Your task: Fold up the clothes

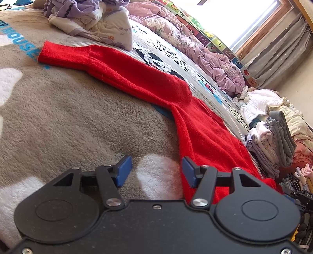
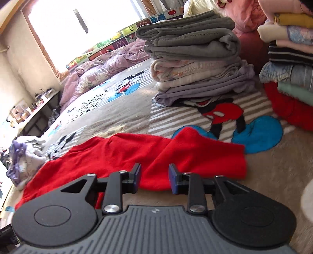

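A red knitted sweater [image 1: 205, 136] lies flat on the grey cartoon-print blanket [image 1: 68, 117]. One sleeve [image 1: 93, 60] stretches away to the upper left. My left gripper [image 1: 156, 171] is open low over the blanket at the sweater's near edge. Its right pad [image 1: 188, 172] is at the red fabric's border, and only blanket shows between the pads. In the right wrist view the sweater [image 2: 117, 154] spreads across the front, one part [image 2: 205, 152] folded over at the right. My right gripper [image 2: 154, 176] is open just above the red cloth, and its pads do not pinch it.
Two stacks of folded clothes stand on the bed: a grey-topped stack [image 2: 195, 64] and a mixed stack [image 2: 289, 58] at the far right. A heap of unfolded purple and white clothes [image 1: 88, 17] lies behind the sleeve. A pink duvet [image 1: 195, 45] runs along the wall side.
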The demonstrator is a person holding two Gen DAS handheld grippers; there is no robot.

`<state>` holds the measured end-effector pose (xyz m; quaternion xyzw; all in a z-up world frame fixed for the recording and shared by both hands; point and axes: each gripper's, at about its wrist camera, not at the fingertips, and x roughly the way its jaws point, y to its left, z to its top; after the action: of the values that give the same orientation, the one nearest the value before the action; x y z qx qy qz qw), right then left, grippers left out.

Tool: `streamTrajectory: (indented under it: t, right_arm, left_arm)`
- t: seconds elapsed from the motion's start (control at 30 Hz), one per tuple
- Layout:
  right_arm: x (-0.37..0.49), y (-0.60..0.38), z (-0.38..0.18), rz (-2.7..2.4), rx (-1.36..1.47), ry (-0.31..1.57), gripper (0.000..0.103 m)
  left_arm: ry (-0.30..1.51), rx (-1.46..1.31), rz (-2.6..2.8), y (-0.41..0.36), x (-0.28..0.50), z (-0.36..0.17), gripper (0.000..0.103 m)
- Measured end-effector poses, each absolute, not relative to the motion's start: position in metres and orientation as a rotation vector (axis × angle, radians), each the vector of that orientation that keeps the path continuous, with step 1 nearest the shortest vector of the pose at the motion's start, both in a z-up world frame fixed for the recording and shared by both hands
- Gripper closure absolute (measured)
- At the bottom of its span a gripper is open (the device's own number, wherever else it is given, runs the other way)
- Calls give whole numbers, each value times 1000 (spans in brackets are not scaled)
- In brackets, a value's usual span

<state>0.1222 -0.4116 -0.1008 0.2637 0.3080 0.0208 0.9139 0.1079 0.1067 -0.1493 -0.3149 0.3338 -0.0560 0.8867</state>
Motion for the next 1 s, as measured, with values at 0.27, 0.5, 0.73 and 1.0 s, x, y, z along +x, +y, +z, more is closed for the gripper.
streamTrajectory:
  t: [0.27, 0.5, 0.73, 1.0]
  right_arm:
    - [75, -333, -129, 249, 756, 690, 44]
    - [68, -301, -174, 291, 882, 758, 71]
    - [69, -320, -202, 352, 1253, 716, 92]
    - [47, -325, -227, 303, 1310, 757, 97]
  left_arm:
    - [753, -848, -190, 109, 83, -146, 47]
    - [808, -800, -246, 84, 69, -150, 77]
    - [747, -861, -186, 95, 51, -139, 99]
    - [859, -939, -129, 104, 44, -166, 99]
